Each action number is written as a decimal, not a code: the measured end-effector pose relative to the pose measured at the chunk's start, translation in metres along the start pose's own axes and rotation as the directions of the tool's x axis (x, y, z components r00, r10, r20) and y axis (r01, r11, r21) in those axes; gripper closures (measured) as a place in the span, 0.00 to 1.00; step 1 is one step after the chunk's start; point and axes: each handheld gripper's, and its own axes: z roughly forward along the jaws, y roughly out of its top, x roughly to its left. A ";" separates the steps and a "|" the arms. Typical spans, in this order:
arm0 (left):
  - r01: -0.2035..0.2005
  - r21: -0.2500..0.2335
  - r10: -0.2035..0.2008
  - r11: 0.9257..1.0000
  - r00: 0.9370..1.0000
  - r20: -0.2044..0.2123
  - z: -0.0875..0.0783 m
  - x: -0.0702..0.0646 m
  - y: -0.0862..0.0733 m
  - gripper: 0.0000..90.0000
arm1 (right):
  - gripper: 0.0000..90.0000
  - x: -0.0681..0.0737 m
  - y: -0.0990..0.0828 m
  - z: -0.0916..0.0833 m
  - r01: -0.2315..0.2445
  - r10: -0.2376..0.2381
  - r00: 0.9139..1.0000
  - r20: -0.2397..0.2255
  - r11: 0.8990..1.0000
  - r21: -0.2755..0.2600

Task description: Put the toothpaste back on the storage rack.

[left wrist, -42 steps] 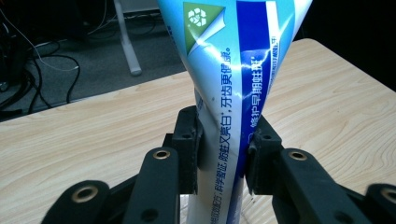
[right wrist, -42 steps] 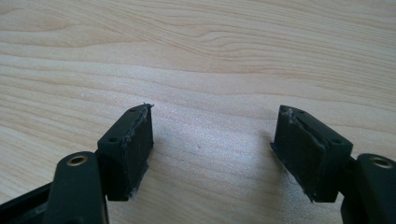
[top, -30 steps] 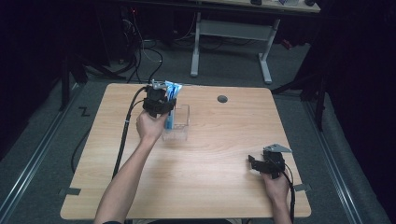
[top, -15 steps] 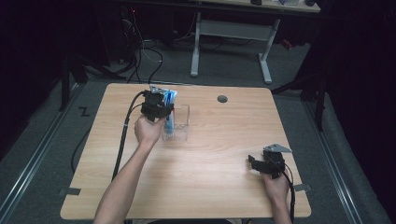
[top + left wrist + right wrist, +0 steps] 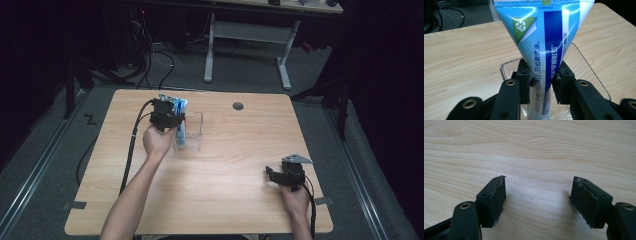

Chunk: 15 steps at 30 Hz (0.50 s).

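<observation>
Currently: toothpaste tube [image 5: 544,50], blue and white, clamped upright in left gripper [image 5: 541,82], lower end down inside clear plastic box [image 5: 192,131] near far left of table [image 5: 230,200]. Right gripper [image 5: 537,200] apart, holding nothing, parked over bare wood at near right. Risks: glossy tapered tube slipping through pads; early release tipping tube over rim; sideways drag nudging or toppling light box.
</observation>
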 end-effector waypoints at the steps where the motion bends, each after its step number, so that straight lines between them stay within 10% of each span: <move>1: 0.003 -0.001 -0.003 1.000 1.000 -0.001 0.000 0.001 0.000 0.78 | 0.32 0.000 0.000 0.000 -0.001 0.001 1.000 0.000 1.000 0.000; 15: 0.031 -0.002 -0.031 1.000 0.999 -0.004 0.001 0.008 -0.002 0.75 | 0.32 0.000 0.000 0.000 0.000 0.000 1.000 0.000 1.000 0.000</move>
